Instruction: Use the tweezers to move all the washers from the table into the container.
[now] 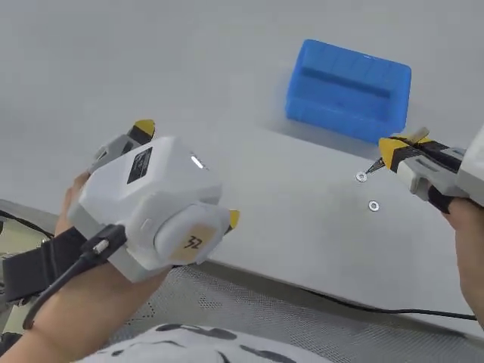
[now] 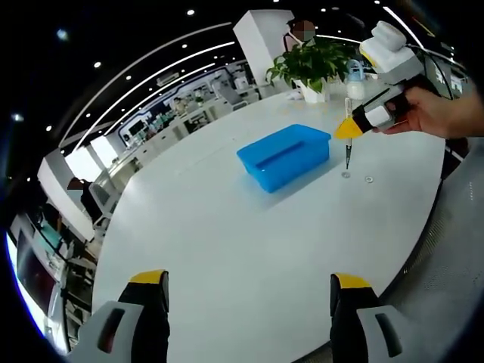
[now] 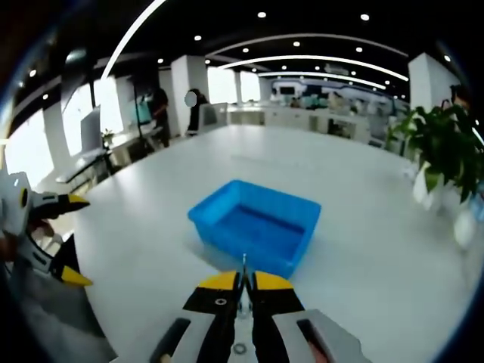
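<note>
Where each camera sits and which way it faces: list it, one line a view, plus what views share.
Head view: on the headset, looking down at the table; left hand holds left gripper, right hand holds right gripper.
Left gripper view: behind its open jaws, facing across the table at the container, tweezers and right gripper.
Right gripper view: behind its jaws, shut on the tweezers, facing the container; left gripper at left.
Shared: all three show the container.

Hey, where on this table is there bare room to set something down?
The wide white stretch left of the blue container, beyond the left gripper, is bare. It is crowded in front of the container, where two washers lie by the tweezers in the right gripper.
</note>
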The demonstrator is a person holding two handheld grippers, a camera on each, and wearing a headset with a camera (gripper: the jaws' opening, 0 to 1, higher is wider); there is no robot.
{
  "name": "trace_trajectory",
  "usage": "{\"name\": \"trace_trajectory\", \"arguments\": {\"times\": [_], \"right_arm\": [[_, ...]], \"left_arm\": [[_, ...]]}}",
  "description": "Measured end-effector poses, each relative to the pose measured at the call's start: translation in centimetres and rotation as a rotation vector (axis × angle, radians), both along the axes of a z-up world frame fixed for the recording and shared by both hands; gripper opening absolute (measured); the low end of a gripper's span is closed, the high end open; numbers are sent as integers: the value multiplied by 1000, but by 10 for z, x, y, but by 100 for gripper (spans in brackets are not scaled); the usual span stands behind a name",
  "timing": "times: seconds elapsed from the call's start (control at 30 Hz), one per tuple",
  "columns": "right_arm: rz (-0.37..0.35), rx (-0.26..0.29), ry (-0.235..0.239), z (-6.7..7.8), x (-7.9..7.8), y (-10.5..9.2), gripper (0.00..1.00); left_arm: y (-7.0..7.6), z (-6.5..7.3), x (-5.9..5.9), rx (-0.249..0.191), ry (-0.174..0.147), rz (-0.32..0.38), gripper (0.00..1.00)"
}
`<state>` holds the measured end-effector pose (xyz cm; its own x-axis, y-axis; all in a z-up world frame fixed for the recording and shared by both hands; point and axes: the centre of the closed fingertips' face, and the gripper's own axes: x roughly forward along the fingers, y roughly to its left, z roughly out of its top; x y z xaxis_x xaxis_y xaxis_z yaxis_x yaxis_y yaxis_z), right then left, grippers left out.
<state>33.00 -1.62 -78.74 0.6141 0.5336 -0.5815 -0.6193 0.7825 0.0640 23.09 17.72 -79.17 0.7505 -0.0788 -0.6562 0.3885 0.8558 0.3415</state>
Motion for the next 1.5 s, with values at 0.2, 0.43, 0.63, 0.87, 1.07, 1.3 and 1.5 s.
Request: {"name": "trace_trajectory", "arguments": {"times": [0.2,0.43,0.63,0.87,1.07,1.3,1.5], "right_arm": [[-1,-3,3,-6,2,-1,3],[11,-27,-11,-10,5,-3,3],[5,-14,-2,-9,5,-3,3],[6,-17,-5,-11,6,-4,3],[28,-37,-41,-12,6,-1,2],[40,-58,-49,-12,7,1,2],[39,-59,-32,-13,8,-1,2]], "left_arm": [[0,-1,-1,1,6,1,89],[0,-2,0,7,8,1,89],[-1,-2,0,12,11,-1,89],[-1,-3,-1,15,13,-2,89],[-2,-3,-1,14,15,-7,89],[-2,-3,-1,16,15,-8,89],[-2,-3,-1,16,16,-8,89]]}}
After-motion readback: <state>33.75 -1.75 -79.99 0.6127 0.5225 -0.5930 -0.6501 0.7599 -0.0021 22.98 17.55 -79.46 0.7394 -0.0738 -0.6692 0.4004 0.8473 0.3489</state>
